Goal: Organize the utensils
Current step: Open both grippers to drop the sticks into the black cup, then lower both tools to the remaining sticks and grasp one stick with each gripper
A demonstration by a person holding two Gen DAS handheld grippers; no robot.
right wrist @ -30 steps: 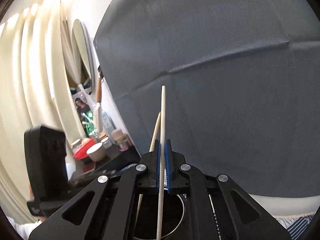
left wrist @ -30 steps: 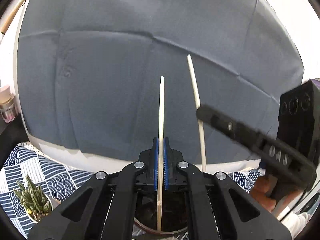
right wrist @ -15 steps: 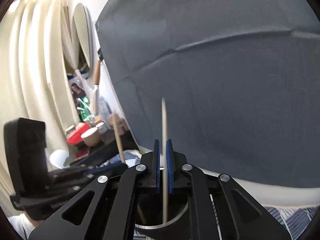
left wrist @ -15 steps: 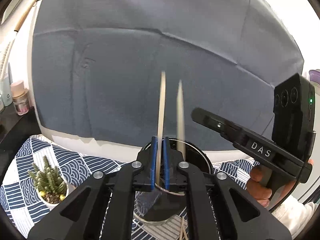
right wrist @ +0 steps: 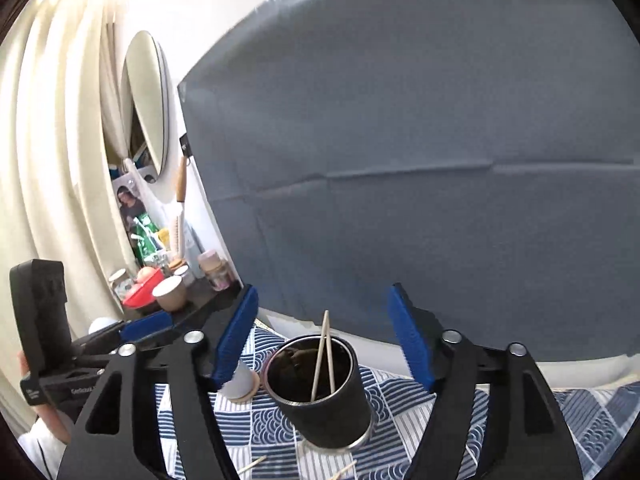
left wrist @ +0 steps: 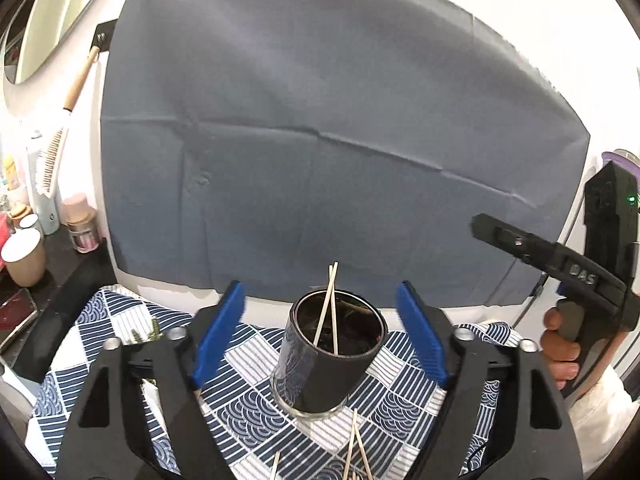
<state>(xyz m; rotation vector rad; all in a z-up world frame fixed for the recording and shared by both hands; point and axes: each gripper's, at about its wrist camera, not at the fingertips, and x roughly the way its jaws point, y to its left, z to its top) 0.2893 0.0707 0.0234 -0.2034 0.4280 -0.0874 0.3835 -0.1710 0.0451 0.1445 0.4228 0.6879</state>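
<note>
Your left gripper (left wrist: 320, 332) and right gripper (right wrist: 322, 338) had both just been opening and stood released, nothing between the pads. The 2 chopsticks (left wrist: 329, 308) leaned crossed inside the dark cup (left wrist: 326, 364) on the patterned cloth (left wrist: 400, 396). A careless pull-back could have clipped the cup's rim and tipped it. The left view showed loose sticks (left wrist: 356, 440) lying near the cup; the right view alone showed a small grey jar (right wrist: 242, 384) left of it.
</note>
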